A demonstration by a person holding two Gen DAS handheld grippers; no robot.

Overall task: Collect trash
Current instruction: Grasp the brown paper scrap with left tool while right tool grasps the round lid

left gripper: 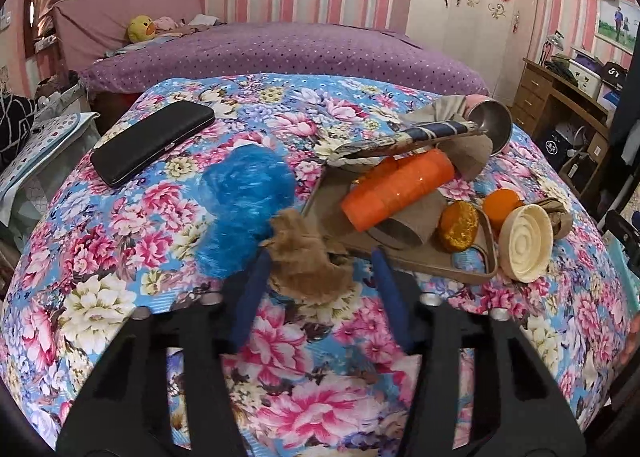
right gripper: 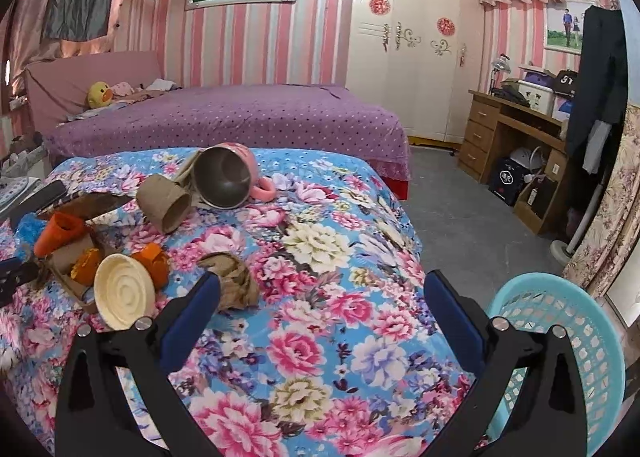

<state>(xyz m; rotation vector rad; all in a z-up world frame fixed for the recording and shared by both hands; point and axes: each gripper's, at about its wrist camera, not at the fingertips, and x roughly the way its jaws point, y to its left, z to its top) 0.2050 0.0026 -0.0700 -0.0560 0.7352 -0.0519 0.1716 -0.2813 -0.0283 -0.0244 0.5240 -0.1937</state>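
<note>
Left gripper: open astride brown paper wad (contact unclear).
Right gripper: spread wide, empty, near the cloth's right edge.

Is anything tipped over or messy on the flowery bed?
Yes. The pink mug lies on its side, mouth facing the camera, beside a toppled cardboard tube. Crumpled brown paper sits between the open left gripper fingers.

Black gripper frames, blue-padded jaws, silver screws.
</note>
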